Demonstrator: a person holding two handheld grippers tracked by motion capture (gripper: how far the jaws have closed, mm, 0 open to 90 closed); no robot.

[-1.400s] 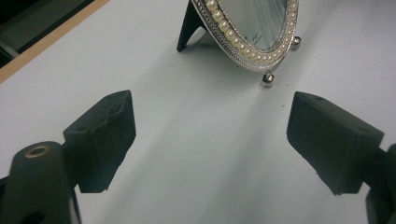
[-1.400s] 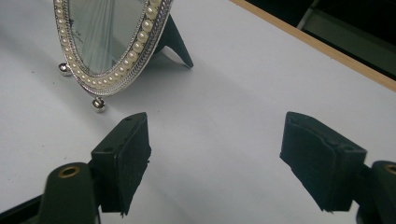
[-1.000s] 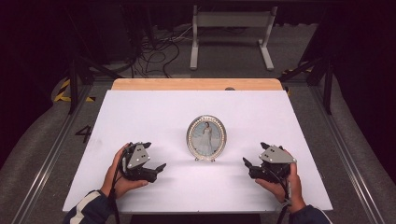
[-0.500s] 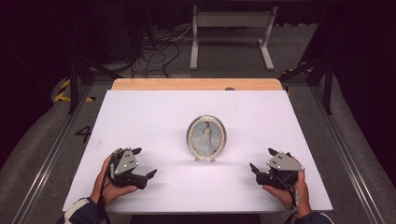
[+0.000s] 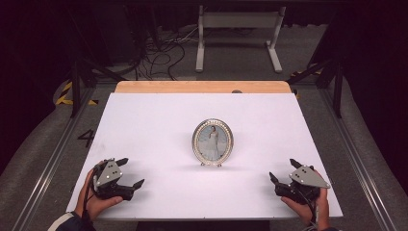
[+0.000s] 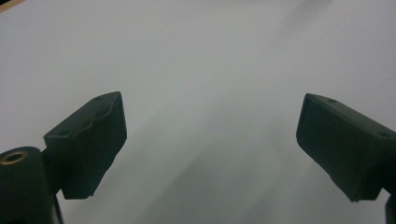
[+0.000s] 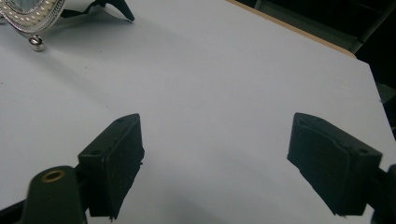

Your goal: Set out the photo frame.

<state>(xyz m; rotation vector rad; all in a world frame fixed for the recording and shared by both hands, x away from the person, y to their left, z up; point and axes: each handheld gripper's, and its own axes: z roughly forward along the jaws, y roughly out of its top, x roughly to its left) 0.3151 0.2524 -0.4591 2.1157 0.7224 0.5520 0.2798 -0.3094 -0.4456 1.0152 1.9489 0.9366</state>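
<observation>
An oval silver picture frame with a pearl-like rim stands upright near the middle of the white table top; its lower edge and black back stand appear at the top left of the right gripper view. My left gripper rests low at the table's front left, held in a hand, jaws wide apart with nothing between them. My right gripper sits at the front right, also open and empty. Both are well apart from the frame.
A wooden strip borders the table's far edge. Beyond it lie dark floor, cables and a white metal stand. Metal rails run along the table's left and right sides.
Both hands drew their grippers back toward the table's front edge and outward, away from the picture frame. The frame has stayed put.
</observation>
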